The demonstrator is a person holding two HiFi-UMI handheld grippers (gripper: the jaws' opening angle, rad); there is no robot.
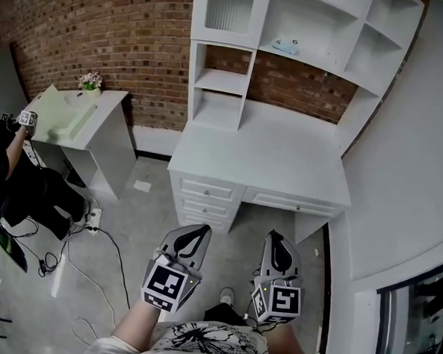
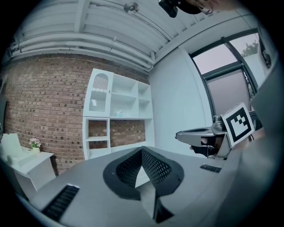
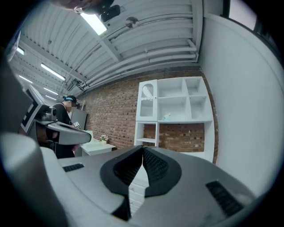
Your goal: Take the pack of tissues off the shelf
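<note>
1 pack of tissues [image 1: 287,45], apparently soft, light and crushable, lying on the upper shelf [image 1: 318,60] above the table [image 1: 275,153]; grasp gently across its width; left gripper [image 1: 197,231] and right gripper [image 1: 276,240] both closed, empty, well short of it.

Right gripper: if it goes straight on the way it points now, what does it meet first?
Probably the white desk, near its drawers; nothing shows in between, though depth is unclear. The right gripper is shut and empty. The pack of tissues lies higher, on a shelf above that line.
</note>
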